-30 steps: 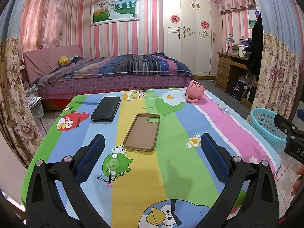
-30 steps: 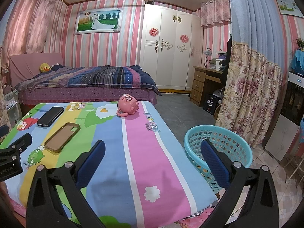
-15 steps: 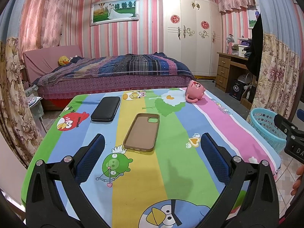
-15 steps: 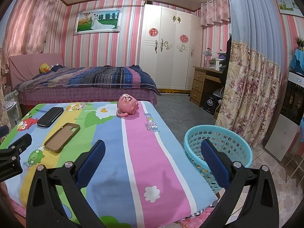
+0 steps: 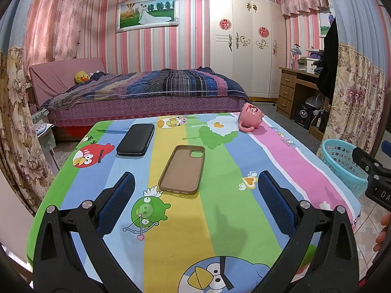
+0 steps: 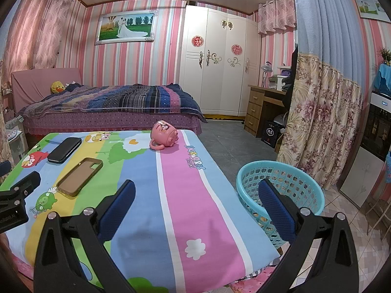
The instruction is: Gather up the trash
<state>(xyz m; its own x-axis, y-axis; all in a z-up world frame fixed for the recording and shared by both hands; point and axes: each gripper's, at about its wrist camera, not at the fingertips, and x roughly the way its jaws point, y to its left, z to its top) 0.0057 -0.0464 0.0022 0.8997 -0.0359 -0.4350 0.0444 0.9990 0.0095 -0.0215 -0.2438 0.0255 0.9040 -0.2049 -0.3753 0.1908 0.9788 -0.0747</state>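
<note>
A table with a colourful cartoon cloth [image 5: 220, 195] [image 6: 190, 195] carries a brown phone case [image 5: 182, 169] [image 6: 79, 176], a black phone [image 5: 135, 139] [image 6: 64, 150] and a pink mug lying on its side [image 5: 251, 117] [image 6: 164, 135]. A turquoise basket [image 6: 281, 190] [image 5: 342, 161] stands on the floor at the table's right. My left gripper [image 5: 195, 195] is open and empty above the table's near part, just short of the brown case. My right gripper [image 6: 195, 200] is open and empty over the table's right front corner, with the basket behind its right finger.
A bed [image 5: 146, 92] stands behind the table. A white wardrobe [image 5: 244, 48] and a wooden desk [image 5: 293, 90] are at the back right. A floral curtain [image 6: 325, 109] hangs by the basket. Each gripper shows at the edge of the other's view.
</note>
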